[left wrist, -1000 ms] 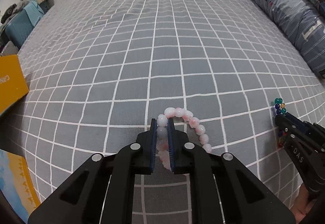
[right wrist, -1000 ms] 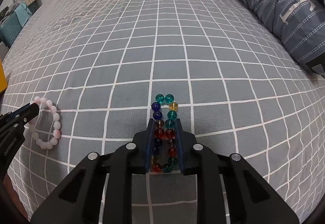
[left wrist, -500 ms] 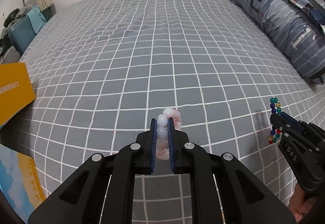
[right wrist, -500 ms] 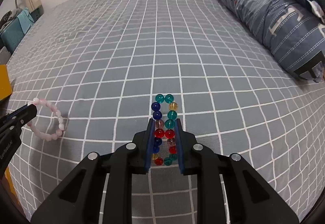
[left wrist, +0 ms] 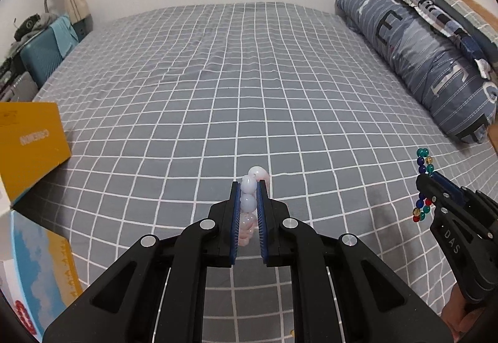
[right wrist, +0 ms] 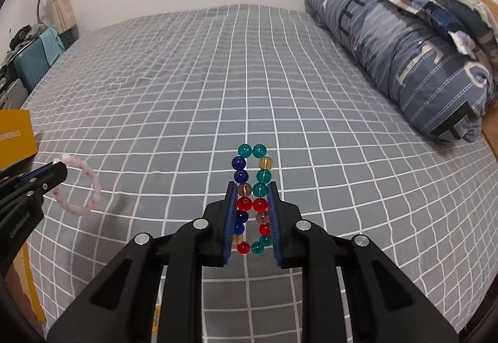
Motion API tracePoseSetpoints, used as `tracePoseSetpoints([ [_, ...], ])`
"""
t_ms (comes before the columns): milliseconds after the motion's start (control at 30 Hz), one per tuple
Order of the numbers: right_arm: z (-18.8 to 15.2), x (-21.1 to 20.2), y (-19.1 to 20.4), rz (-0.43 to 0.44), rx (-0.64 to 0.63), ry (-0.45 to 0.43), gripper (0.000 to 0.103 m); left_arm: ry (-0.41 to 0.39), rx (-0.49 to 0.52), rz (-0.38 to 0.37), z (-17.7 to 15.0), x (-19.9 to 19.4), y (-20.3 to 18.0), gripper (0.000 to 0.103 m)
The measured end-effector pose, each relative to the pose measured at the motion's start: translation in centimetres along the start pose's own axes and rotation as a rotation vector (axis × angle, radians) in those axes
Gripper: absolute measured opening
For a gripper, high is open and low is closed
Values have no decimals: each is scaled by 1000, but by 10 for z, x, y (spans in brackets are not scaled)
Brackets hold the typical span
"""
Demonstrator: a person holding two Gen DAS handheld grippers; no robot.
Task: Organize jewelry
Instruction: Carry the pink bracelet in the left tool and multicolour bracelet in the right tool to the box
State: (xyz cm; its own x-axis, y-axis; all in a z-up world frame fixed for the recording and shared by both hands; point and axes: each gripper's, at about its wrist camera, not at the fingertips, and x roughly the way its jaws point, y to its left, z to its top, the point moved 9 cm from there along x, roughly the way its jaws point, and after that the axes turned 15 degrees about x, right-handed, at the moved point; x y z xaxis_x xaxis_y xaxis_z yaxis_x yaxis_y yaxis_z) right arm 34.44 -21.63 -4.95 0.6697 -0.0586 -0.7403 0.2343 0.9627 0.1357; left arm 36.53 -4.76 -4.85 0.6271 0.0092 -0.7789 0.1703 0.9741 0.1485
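My left gripper (left wrist: 248, 187) is shut on a pale pink bead bracelet (left wrist: 249, 203), held above the grey checked bed (left wrist: 218, 94). In the right wrist view the same pink bracelet (right wrist: 82, 187) hangs as a loop from the left gripper (right wrist: 59, 170) at the left edge. My right gripper (right wrist: 251, 187) is shut on a bracelet of teal, blue, red and amber beads (right wrist: 252, 196), squeezed into a long narrow loop between the pads. The left wrist view shows that coloured bracelet (left wrist: 424, 184) and the right gripper (left wrist: 431, 179) at the right edge, clear of the sheet.
A yellow box (left wrist: 28, 143) sits at the bed's left edge, with a blue and yellow box (left wrist: 37, 274) below it. A rolled blue striped duvet (left wrist: 420, 63) and pillows lie along the right side. A teal suitcase (left wrist: 46, 50) stands at the far left.
Both grippers have risen from the bed with their bracelets. The pink bracelet, lying flat on the sheet before, now hangs off it. More of the room and wall is in view.
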Motion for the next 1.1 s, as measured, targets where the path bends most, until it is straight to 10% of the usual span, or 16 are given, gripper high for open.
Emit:
tracePoseSetpoints([
  [1100,-21,-64,22,43,-26,-16,19,-39,-39,71,-24,-75,33,10],
])
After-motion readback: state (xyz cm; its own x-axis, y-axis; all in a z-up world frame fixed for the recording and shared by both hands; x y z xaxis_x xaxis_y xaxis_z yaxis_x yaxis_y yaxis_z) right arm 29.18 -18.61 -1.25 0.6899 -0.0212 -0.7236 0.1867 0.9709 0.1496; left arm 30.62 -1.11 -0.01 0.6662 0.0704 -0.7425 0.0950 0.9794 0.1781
